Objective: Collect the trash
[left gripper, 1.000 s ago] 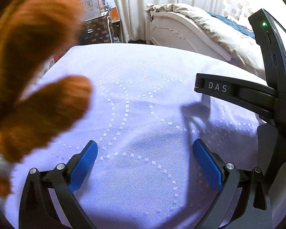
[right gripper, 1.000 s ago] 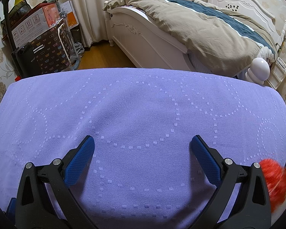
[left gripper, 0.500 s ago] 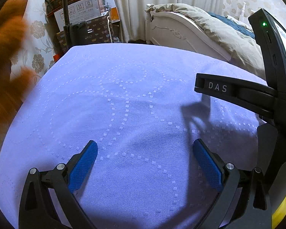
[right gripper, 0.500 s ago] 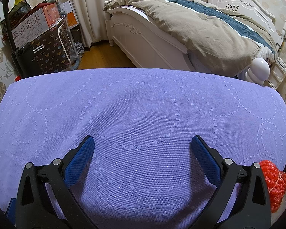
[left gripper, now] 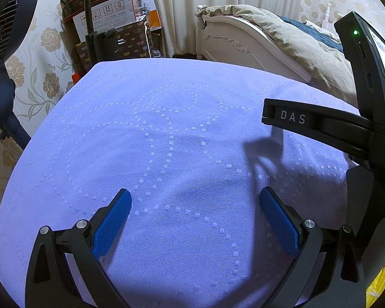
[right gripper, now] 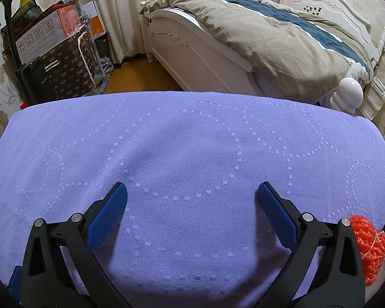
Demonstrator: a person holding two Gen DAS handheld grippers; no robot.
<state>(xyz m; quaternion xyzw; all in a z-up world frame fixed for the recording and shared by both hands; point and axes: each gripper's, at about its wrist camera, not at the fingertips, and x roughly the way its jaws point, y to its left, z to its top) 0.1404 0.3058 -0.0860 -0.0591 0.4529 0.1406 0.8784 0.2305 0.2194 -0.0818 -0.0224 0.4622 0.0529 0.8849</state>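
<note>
The left gripper [left gripper: 195, 214] hangs over the purple tablecloth [left gripper: 182, 133], blue-padded fingers spread wide, nothing between them. The right gripper [right gripper: 191, 209] hovers above the same cloth, equally agape and empty.

Two tools are in view, the left tool [left gripper: 195, 205] and the right tool [right gripper: 191, 199], each with two blue-padded fingers set wide apart. One lilac-covered tabletop [right gripper: 192, 141], one red mesh bundle [right gripper: 372, 246], one bed [right gripper: 256, 41], one fan [left gripper: 0, 51].

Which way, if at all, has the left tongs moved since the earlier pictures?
No. The left tongs sit at the same spot over the purple cloth; the white bed frame has not shifted.
</note>
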